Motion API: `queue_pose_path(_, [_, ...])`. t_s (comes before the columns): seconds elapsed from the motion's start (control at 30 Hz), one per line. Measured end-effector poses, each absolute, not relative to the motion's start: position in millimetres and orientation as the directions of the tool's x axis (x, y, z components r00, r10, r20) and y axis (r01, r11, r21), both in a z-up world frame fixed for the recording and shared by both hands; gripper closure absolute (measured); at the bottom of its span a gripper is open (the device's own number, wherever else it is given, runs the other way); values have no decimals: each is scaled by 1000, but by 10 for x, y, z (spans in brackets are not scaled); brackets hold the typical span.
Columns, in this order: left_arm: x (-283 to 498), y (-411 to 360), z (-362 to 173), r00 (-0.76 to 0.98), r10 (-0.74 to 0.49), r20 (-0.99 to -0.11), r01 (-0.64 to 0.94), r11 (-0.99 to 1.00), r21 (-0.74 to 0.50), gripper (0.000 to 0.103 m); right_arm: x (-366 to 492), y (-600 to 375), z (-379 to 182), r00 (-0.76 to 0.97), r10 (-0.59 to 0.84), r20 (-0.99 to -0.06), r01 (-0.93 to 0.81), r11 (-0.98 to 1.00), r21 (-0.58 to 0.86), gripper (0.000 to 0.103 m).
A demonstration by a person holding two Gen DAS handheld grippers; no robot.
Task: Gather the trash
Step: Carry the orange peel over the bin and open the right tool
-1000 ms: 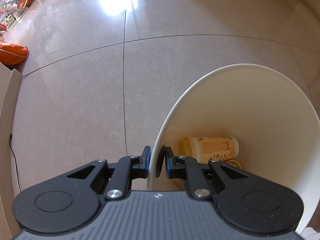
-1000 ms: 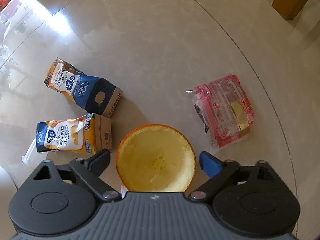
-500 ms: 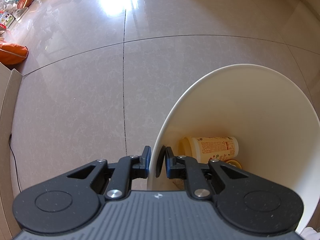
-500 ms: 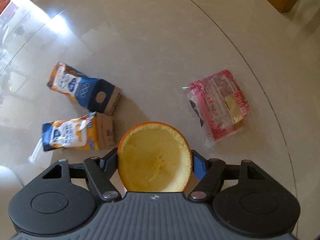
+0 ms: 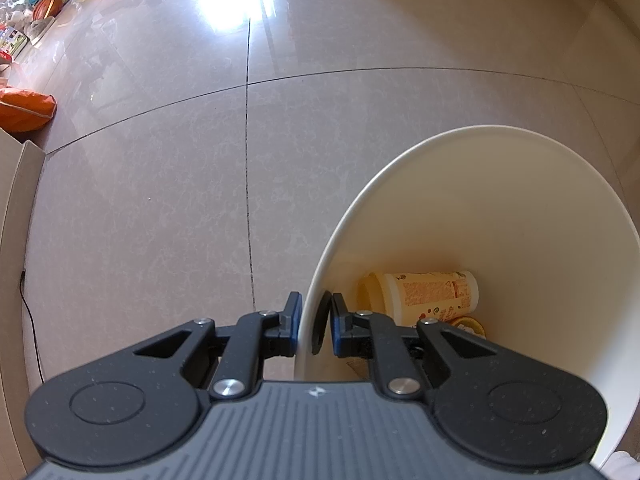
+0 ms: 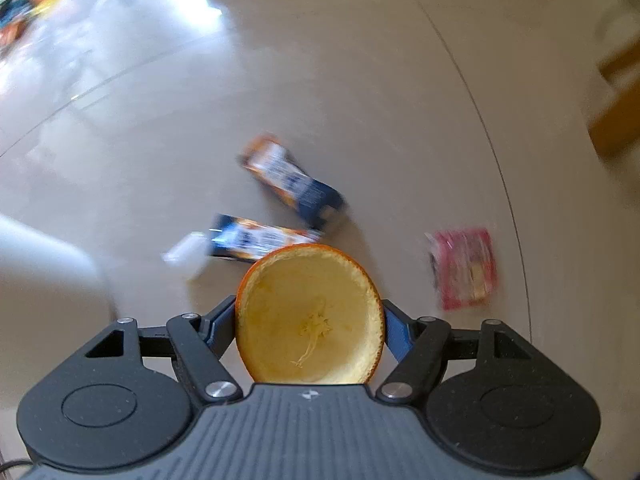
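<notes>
My left gripper is shut on the rim of a white bin, one finger outside and one inside the wall. A yellow printed cup lies on the bin's bottom. In the right wrist view, my right gripper is shut on a hollow orange peel half, held up off the floor with its pale inside facing the camera. Below it on the floor lie two blue-and-orange milk cartons and a red snack wrapper, all blurred.
Glossy beige floor tiles spread all around. An orange bag and clutter with a basketball sit at the far left. A cardboard edge and a black cable run along the left. A wooden furniture piece stands at right.
The right gripper closed on the orange peel and lifted it; the cartons and wrapper now look smaller and farther below. The left gripper and bin have not moved.
</notes>
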State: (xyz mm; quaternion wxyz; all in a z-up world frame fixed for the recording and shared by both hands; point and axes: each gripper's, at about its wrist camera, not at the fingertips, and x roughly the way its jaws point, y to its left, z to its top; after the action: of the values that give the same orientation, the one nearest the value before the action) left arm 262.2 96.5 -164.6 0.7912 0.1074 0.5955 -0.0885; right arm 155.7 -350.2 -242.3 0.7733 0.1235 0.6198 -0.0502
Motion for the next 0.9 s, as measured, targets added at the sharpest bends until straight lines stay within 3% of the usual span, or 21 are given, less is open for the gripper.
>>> queue_pose_path(0.43, [2624,957,-1647,274,-7,-962,269,961,70,90,1636,-2440,-1157,341,259,-904,-176,962,209,26])
queue_pose_path(0.9, [2610,979,-1638,277,-9,-961,265,962,67,90,1788,-1455,-544,361,494,-791,-410,846,340,26])
